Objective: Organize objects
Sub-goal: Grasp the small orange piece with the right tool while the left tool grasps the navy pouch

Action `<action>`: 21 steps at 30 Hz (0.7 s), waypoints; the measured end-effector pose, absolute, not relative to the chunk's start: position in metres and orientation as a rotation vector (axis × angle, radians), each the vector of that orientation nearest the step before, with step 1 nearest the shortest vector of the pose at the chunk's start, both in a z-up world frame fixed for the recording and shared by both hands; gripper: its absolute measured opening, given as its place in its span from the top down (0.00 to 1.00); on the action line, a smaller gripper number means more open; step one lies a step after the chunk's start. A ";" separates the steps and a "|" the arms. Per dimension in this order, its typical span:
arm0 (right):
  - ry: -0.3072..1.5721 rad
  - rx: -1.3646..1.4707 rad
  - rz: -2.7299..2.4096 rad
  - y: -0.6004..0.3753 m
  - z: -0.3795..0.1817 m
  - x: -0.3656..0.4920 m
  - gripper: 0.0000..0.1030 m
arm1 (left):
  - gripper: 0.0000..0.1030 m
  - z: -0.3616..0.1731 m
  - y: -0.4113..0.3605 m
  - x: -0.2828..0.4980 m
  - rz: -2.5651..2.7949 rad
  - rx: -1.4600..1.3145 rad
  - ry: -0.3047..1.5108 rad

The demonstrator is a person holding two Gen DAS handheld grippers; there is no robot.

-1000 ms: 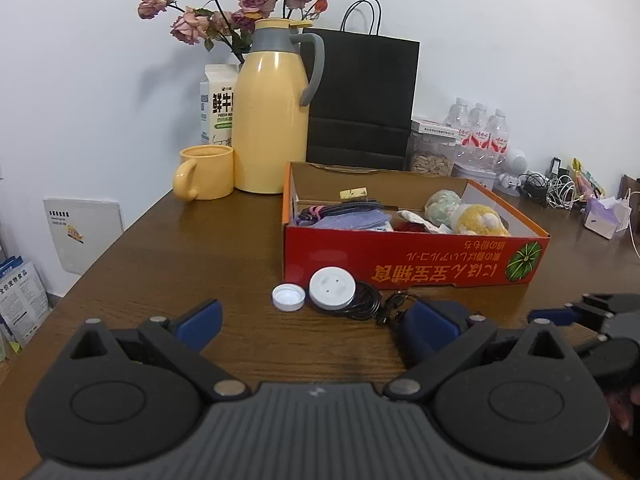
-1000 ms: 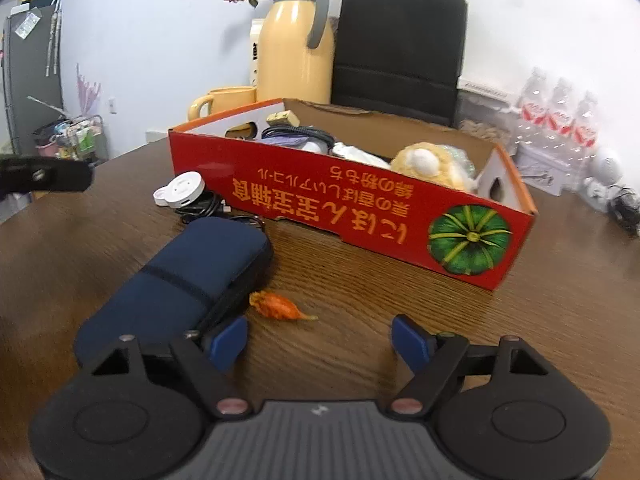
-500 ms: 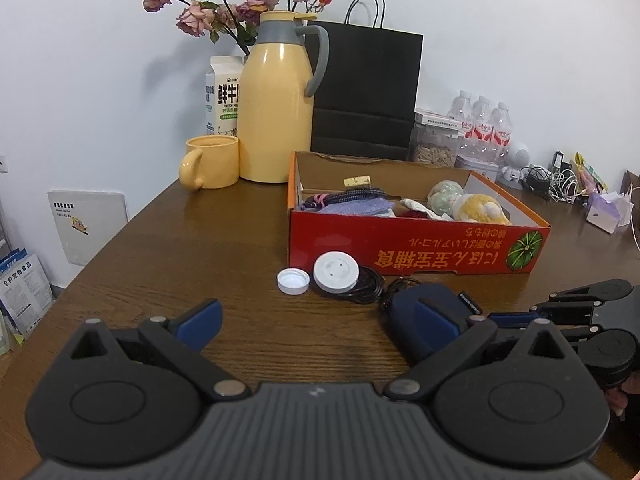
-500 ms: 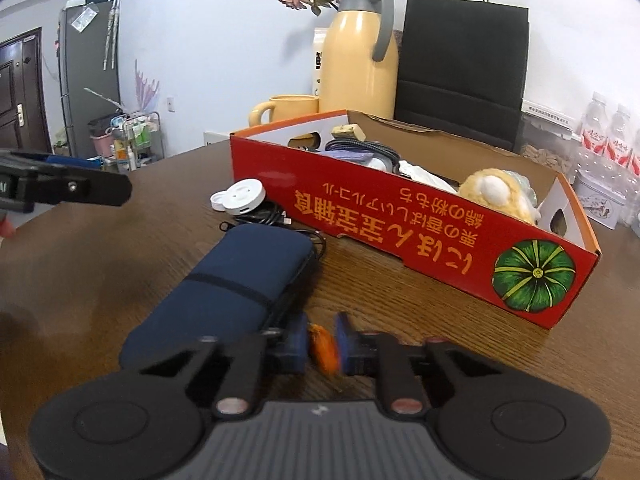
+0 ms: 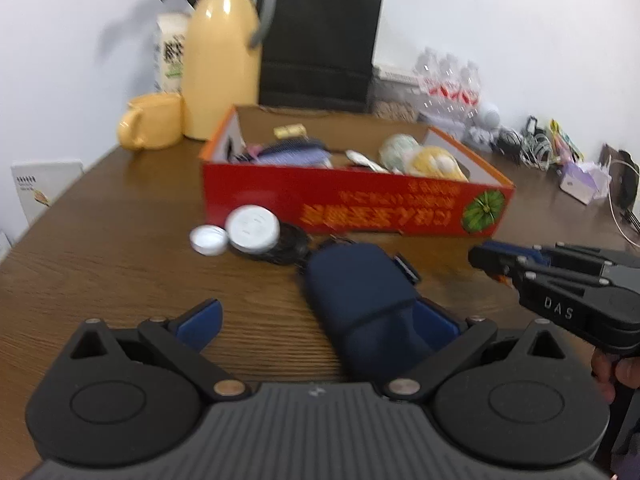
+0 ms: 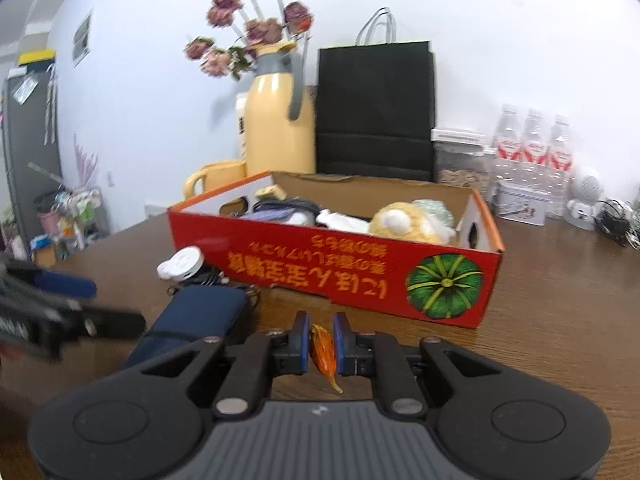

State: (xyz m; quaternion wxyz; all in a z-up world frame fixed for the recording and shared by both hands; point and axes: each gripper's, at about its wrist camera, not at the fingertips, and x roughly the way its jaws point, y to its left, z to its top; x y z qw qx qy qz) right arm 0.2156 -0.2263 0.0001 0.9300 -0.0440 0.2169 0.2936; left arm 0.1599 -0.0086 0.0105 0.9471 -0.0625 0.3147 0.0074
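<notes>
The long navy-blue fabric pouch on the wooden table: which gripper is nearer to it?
Left. The left gripper has the navy-blue fabric pouch between its open fingers; the right gripper, pinching an orange wrapper, sits beside it.

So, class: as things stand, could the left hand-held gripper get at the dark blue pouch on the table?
Probably yes. The left hand-held gripper is open, the dark blue pouch lies right ahead, its near end already between the fingers, and nothing lies over it.
</notes>
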 end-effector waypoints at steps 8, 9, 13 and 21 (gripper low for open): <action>0.414 -0.082 0.571 -0.231 0.001 0.213 0.89 | 0.00 0.001 -0.033 0.190 0.045 -0.175 0.704; 0.412 -0.077 0.570 -0.232 0.001 0.213 0.89 | 0.00 -0.001 -0.036 0.194 0.055 -0.178 0.713; 0.408 -0.064 0.551 -0.236 0.001 0.214 0.89 | 0.00 -0.010 -0.049 0.202 0.089 -0.176 0.733; 0.394 -0.053 0.555 -0.238 0.002 0.212 0.89 | 0.28 -0.011 -0.058 0.199 0.108 -0.117 0.703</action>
